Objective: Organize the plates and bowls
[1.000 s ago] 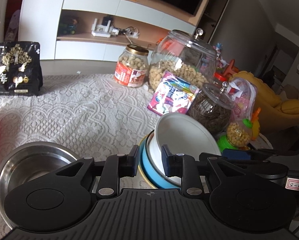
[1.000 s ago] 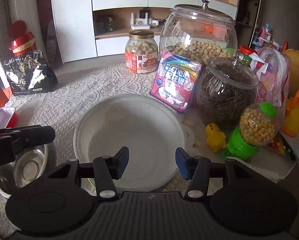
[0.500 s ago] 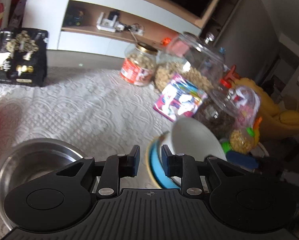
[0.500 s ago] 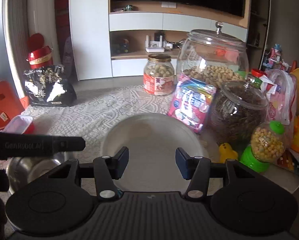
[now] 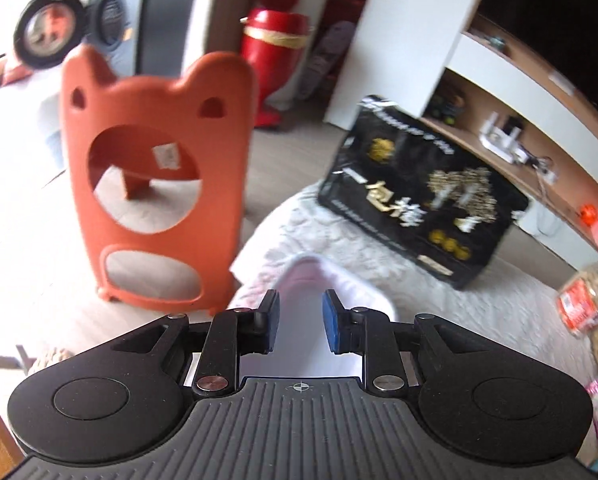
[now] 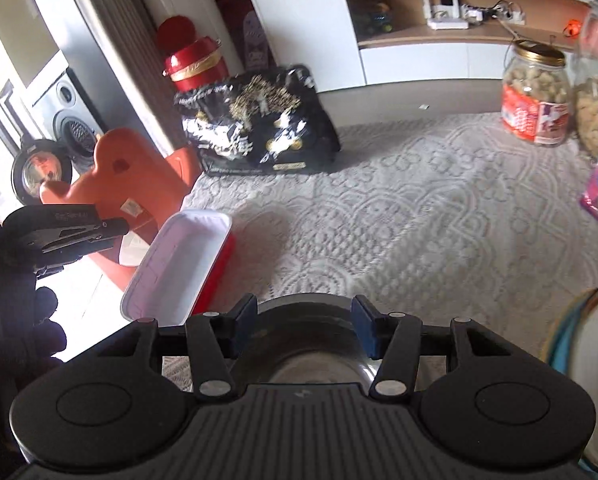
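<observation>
Steel bowl (image 6: 311, 344) upright on lace-covered surface (image 6: 439, 208); stacked plates (image 6: 579, 344) near its right; red-sided dish (image 6: 179, 268) left.

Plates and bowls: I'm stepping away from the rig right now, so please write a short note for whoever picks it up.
Left tool: open, empty, hovering over the red box with the white inside, at the table's left edge.
Right tool: open, empty, poised just above the steel bowl.
Plate stack: at the far right edge of the right wrist view, a white piece on blue and yellow rims.
Done: those pieces are nested.
Left: the steel bowl and the red box sit apart on the lace cloth, neither gripped.
</observation>
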{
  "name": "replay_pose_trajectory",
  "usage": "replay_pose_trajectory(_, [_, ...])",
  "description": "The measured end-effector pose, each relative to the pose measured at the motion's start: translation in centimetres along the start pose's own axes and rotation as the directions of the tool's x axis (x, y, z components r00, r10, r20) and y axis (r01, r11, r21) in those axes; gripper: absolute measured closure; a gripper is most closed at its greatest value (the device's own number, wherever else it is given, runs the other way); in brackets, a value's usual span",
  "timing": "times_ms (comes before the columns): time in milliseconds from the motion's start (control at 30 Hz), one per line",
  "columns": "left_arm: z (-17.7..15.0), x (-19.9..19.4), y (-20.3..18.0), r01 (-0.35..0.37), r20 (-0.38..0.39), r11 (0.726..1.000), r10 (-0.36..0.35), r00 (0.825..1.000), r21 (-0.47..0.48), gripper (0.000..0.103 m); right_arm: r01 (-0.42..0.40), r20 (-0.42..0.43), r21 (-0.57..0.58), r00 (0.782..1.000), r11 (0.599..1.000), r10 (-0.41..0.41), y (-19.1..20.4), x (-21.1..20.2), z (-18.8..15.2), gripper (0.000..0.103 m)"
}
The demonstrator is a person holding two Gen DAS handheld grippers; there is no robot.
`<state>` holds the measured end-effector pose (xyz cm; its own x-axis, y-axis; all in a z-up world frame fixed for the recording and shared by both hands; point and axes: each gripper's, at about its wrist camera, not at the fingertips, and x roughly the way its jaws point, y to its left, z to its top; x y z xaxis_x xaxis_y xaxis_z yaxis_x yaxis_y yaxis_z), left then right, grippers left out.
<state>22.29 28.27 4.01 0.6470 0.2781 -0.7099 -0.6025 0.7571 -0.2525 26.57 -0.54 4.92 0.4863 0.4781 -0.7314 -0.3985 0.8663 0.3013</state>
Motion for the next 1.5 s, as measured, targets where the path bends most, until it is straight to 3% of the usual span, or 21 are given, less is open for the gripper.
replay_pose_trajectory(133, [-0.3,2.2,2.5,0.034,-0.067,0.992,-0.042,0.997,-0.118,0.077,-0.016,-0.047,-0.038,0.999,0.999,0.014,3.0,4.0,1.1,0.051])
replay_pose_trajectory(233, [-0.3,1.6,2.2,0.051,-0.029,0.994,-0.054,0.998,-0.100,0.077,-0.061,-0.097,0.001,0.993,0.998,0.060,4.4,7.1,2.7,0.052])
replay_pose_trajectory(300, [-0.4,2.1,2.0,0.045,-0.055,0.995,-0.050,0.997,-0.093,0.077,-0.072,-0.144,0.037,0.987,0.997,0.077,5.2,9.5,3.5,0.054])
replay_pose_trajectory(467, [-0.8,3.5,2.4,0.010,-0.117,0.992,-0.026,0.993,-0.129,0.077,-0.067,-0.234,0.079,0.969,0.995,0.084,6.7,14.7,4.0,0.069])
replay_pose_trajectory(567, [-0.9,3.6,2.2,0.036,-0.125,0.991,-0.052,0.991,-0.126,0.078,-0.073,-0.278,0.079,0.956,0.994,0.093,7.3,16.2,3.8,0.086])
replay_pose_trajectory(667, [-1.2,3.9,1.8,0.077,-0.152,0.990,-0.095,0.984,-0.116,0.080,-0.088,-0.288,0.069,0.952,0.994,0.105,7.3,16.0,4.0,0.095])
replay_pose_trajectory(800, [-1.8,4.6,0.7,0.211,-0.183,0.970,-0.231,0.956,-0.123,0.081,-0.052,-0.224,-0.010,0.973,0.999,0.048,6.7,14.0,4.5,0.095])
replay_pose_trajectory(867, [-2.1,4.6,-0.2,0.301,-0.175,0.946,-0.319,0.932,-0.122,0.081,-0.042,-0.195,-0.017,0.980,0.999,0.038,5.7,13.0,4.9,0.095])
replay_pose_trajectory(933, [-2.6,5.2,-1.5,0.391,-0.180,0.912,-0.408,0.895,-0.125,0.081,-0.017,-0.162,-0.013,0.987,1.000,0.015,4.7,12.1,5.1,0.095])
replay_pose_trajectory(1000, [-3.2,5.9,-2.4,0.430,-0.200,0.892,-0.450,0.870,-0.137,0.081,0.025,-0.131,-0.016,0.991,1.000,-0.027,3.7,11.7,5.4,0.095])
replay_pose_trajectory(1033, [-3.5,6.2,-2.6,0.429,-0.210,0.893,-0.450,0.868,-0.140,0.081,0.058,-0.112,-0.021,0.992,0.998,-0.060,3.2,11.6,5.5,0.095])
replay_pose_trajectory(1100, [-3.8,5.9,-2.7,0.404,-0.199,0.906,-0.422,0.885,-0.125,0.081,0.106,-0.088,-0.028,0.990,0.994,-0.108,2.1,11.4,5.4,0.095])
replay_pose_trajectory(1233, [-2.8,3.3,-2.2,0.298,-0.078,0.954,-0.300,0.951,-0.040,0.081,0.103,-0.101,0.014,0.990,0.995,-0.101,0.2,10.7,5.2,0.094])
replay_pose_trajectory(1500, [-1.5,2.2,0.2,0.182,0.018,0.979,-0.181,0.983,-0.094,0.080,0.050,-0.066,-0.041,0.996,0.998,-0.053,0.0,7.1,3.1,0.081])
